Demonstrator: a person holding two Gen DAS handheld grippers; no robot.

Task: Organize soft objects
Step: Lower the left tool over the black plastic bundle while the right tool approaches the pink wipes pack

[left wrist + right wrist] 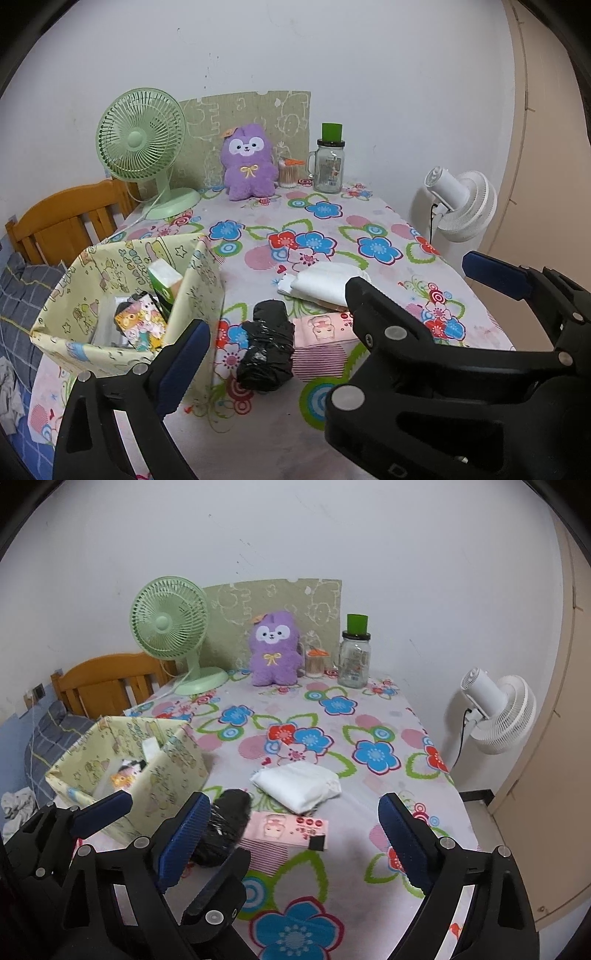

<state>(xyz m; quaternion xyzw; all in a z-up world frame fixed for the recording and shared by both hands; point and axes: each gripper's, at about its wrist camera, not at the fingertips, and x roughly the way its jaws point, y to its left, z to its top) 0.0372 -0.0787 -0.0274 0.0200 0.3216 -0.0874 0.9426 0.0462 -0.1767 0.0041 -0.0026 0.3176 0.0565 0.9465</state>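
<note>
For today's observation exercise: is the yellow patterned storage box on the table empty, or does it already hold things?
It already holds things: the box shows a green-and-white carton and a cartoon-printed packet inside.

Table's far edge, left to right: desk fan [142, 147], plush toy [249, 162], small jar [289, 173], glass mug [328, 168].
Table's left edge, near: open box [122, 291], packets inside.
Right of box: wrapped bundle [267, 347].
Right of bundle, touching: flat packet [321, 328].
Behind packet: folded pad [325, 278].
Beyond table's right edge: standing fan [461, 203].
</note>
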